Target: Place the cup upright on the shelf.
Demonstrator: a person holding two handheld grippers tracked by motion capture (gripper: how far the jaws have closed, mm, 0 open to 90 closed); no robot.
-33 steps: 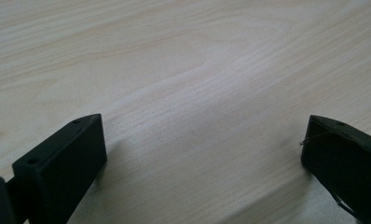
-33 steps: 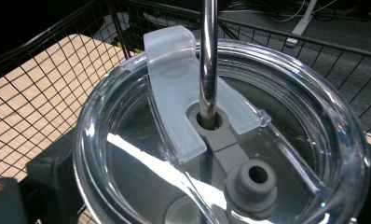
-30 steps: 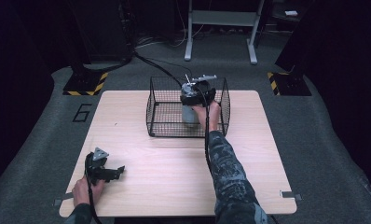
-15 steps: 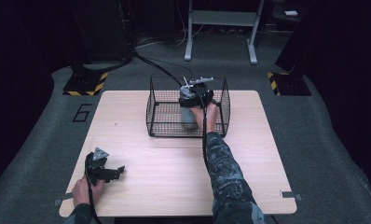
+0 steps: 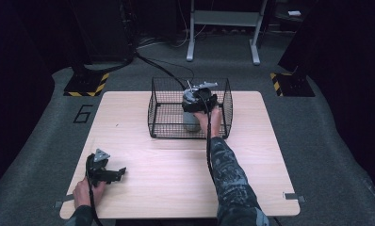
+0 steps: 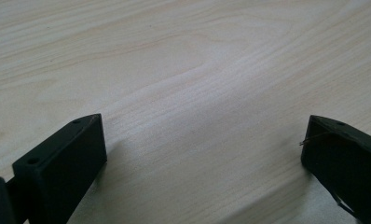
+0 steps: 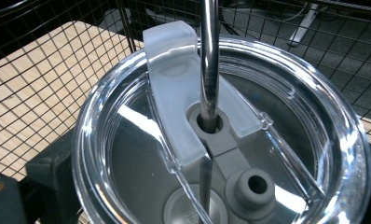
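Inside basket point(image 5: 158, 110) — tumbler point(image 7: 221, 140) (straw-lidded); gripped.

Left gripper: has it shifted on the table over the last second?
No. The left gripper sits at the same spot near the table's front-left corner, jaws open.

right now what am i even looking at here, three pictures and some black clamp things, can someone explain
A person sits at a wooden table and holds a hand-operated pair of tongs in each hand; there is no robot arm. The high view looks down from above. The other two pictures come from cameras riding on the tongs themselves.

The left tongs rest near the table's near left corner, jaws wide apart over bare wood, holding nothing.

The right tongs reach into a black wire basket and are closed around a steel tumbler. Its clear lid with a metal straw through it shows close up in the right gripper view.
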